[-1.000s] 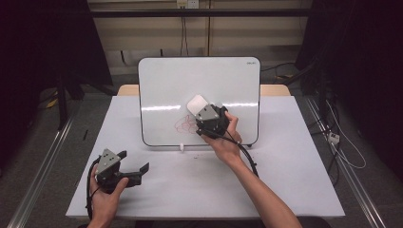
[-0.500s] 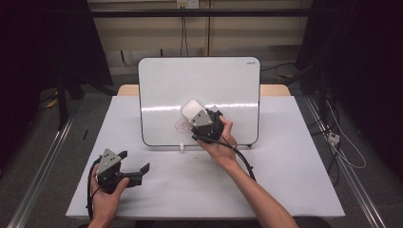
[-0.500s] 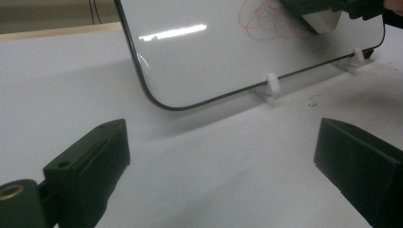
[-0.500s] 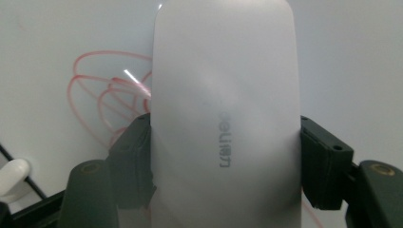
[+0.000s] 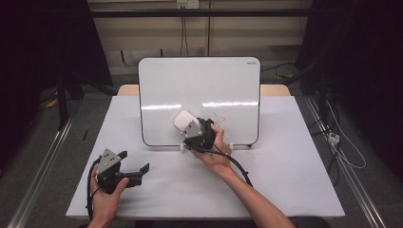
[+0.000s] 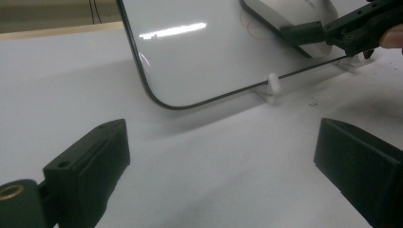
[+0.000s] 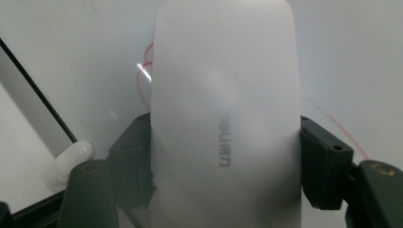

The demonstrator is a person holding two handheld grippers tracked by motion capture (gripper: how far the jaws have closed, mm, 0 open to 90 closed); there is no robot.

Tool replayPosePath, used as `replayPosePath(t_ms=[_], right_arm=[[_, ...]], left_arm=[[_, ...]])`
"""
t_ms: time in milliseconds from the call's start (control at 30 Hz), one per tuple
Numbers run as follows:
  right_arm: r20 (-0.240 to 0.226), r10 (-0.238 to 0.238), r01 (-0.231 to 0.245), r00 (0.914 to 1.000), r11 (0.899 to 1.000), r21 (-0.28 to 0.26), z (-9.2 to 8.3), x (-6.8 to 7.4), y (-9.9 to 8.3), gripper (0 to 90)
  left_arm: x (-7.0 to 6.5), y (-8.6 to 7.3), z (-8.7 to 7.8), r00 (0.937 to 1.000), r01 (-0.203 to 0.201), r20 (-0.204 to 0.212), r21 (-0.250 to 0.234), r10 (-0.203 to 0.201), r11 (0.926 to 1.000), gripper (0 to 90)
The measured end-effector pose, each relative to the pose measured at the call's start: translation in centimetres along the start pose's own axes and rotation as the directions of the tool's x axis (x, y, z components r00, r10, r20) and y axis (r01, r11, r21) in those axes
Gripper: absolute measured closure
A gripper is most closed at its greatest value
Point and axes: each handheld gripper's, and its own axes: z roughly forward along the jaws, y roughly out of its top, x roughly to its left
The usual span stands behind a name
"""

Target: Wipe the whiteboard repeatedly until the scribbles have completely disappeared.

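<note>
My right tool [image 5: 190, 129] squeezes the white eraser [image 5: 183, 120] against the whiteboard [image 5: 199, 85], low down by red marks [image 5: 219, 117]. I should press flat and rub slowly. My left tool [image 5: 135, 167] rests open on the bench [image 5: 294, 156].

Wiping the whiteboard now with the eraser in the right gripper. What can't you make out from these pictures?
- Red marks on the whiteboard: in the right gripper view the eraser covers most of them; too faint in the high view to read.
- Eraser's wiping face: turned toward the board, so contact can't be confirmed.
- Corner logo: too small, high view.
- Left gripper: open, body cut off by the bottom edge.
</note>
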Motion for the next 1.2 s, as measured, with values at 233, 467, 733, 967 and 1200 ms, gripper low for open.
replayPosePath(t_ms=[233, 467, 733, 967, 1200], right_arm=[[0.000, 0.017, -0.017, 0.9999, 1.000, 0.017, -0.3, -0.8, -0.5, 31.6], [0.040, 0.082, -0.083, 0.9959, 0.996, 0.029, -1.2, -3.5, -2.0, 31.7], [0.116, 0.200, -0.206, 0.9730, 0.978, 0.039, -2.8, -8.3, -4.6, 31.7], [0.154, 0.261, -0.269, 0.9531, 0.962, 0.036, -3.5, -10.3, -5.6, 31.8], [0.165, 0.268, -0.277, 0.9491, 0.960, 0.034, -3.2, -9.1, -5.3, 31.7]], left_arm=[[0.2, -0.1, -0.2, 1.0000, 0.003, -0.003, 0.000, -0.003, 1.0000, 4.7], [0.1, 0.0, -0.2, 1.0000, 0.004, -0.003, -0.005, -0.004, 1.0000, 4.7], [0.1, -0.1, -0.2, 1.0000, 0.003, -0.009, 0.001, -0.003, 1.0000, 4.7], [0.1, -0.1, -0.1, 1.0000, -0.001, -0.009, 0.008, 0.001, 1.0000, 4.7], [-0.2, 0.0, 0.2, 1.0000, -0.002, -0.007, 0.006, 0.002, 1.0000, 4.7]])
